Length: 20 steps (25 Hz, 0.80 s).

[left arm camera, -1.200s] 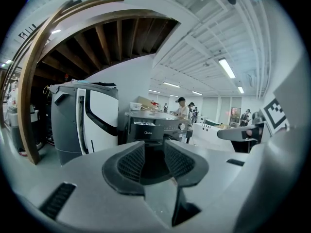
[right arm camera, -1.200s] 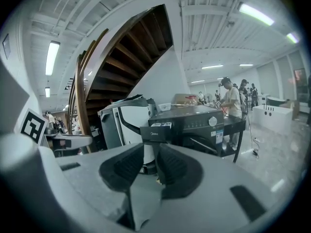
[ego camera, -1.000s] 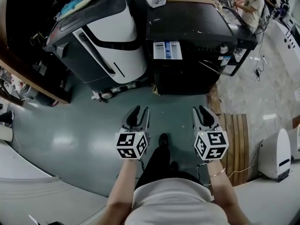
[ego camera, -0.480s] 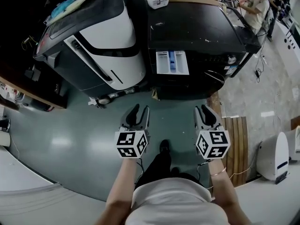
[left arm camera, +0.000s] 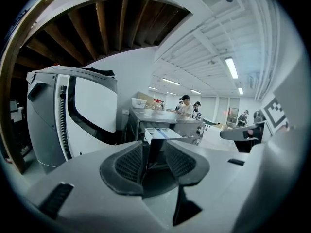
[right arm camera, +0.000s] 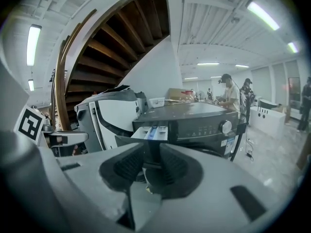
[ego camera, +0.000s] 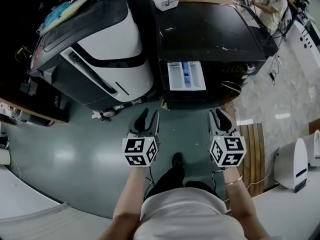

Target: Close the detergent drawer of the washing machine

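Detergent drawer [ego camera: 186,76] stands pulled out at upper centre, on the dark washing machine [ego camera: 210,34], well clear of both claws: left gripper [ego camera: 150,117] jaws opening, empty, right gripper [ego camera: 218,115] parted, empty; recommend one claw meets the drawer face squarely and pushes level, fully home.

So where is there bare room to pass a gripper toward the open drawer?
The floor in front of the washing machine, below the open drawer, is bare; so is most of the machine's top. Crowded: clutter by the white machine.
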{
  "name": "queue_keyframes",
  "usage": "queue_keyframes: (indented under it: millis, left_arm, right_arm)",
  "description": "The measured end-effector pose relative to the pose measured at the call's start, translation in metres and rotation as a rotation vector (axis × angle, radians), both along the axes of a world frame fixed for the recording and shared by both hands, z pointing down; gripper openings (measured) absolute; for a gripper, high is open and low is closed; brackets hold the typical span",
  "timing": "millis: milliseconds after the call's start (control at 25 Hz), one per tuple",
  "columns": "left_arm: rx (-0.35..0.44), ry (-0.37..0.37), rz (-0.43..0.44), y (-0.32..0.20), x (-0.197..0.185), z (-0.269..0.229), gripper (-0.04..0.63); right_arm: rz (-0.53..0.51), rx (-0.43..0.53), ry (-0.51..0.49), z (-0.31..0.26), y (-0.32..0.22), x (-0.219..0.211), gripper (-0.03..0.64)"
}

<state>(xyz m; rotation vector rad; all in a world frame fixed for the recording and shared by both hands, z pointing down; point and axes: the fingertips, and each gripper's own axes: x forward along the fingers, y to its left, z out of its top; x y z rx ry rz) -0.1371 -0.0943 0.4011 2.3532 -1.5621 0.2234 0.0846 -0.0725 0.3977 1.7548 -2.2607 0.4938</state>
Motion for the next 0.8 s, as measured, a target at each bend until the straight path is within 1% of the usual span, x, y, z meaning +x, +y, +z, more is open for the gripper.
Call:
queue_keyframes:
  millis: [480,800]
  left_arm:
    - [-0.025,0.002,0.057,-0.025,0.004,0.014,0.138]
    - [-0.039,-0.01,0.063,-0.036,0.008,0.022,0.138]
  right_arm:
    - [0.049,-0.043,0.01,0.014,-0.019,0.001,0.087]
    - [0.058,-0.074,-0.001,0.028,-0.034,0.003,0.087]
